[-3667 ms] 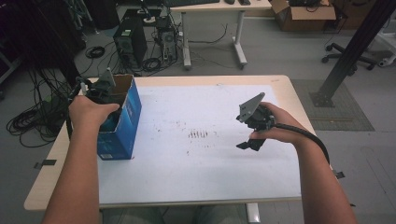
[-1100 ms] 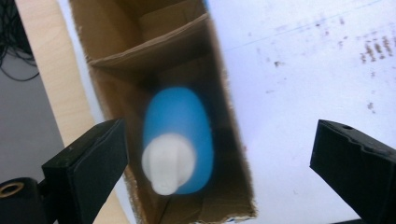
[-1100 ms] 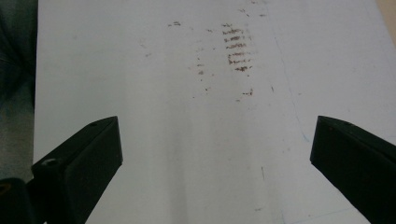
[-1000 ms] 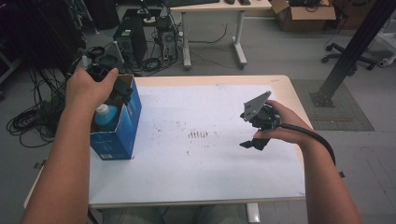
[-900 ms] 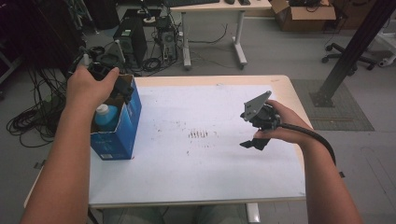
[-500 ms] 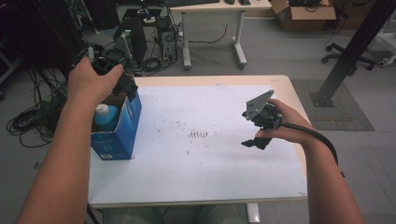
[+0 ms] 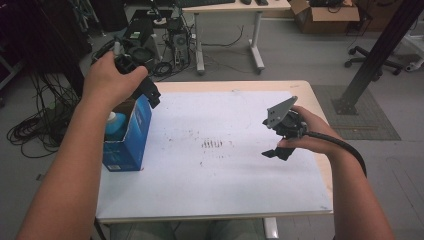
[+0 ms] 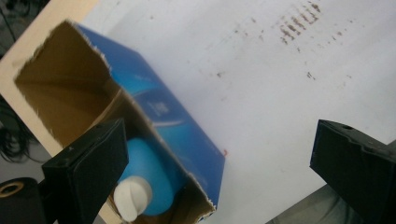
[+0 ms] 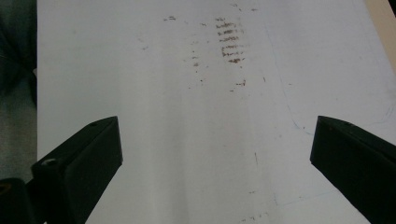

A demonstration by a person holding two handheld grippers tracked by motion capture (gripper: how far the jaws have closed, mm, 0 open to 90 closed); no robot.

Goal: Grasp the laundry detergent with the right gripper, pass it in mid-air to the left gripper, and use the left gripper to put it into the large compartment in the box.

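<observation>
A blue cardboard box (image 7: 131, 142) stands open-topped at the table's left edge. Inside it is a blue bottle (image 7: 116, 125) with a white cap. My left gripper (image 7: 148, 92) is held above the box's far end, open and holding nothing. In the left gripper view the gripper (image 8: 219, 172) looks down past its wide-apart jaws at the box (image 8: 163, 109) and the bottle (image 8: 144, 184). My right gripper (image 7: 275, 143) hovers over the right half of the table. It is open (image 9: 215, 163) with only the white sheet beneath it.
A white sheet (image 7: 215, 185) covers the table and has brown smudges (image 7: 215, 144) at its middle. Cables (image 7: 30, 135) and computer cases (image 7: 175, 30) lie on the floor beyond the far-left corner. A black post (image 7: 375, 55) stands at the right.
My left hand has lifted the gripper up and toward the far edge, off the box. This uncovers the bottle standing inside. The right gripper has barely moved.
</observation>
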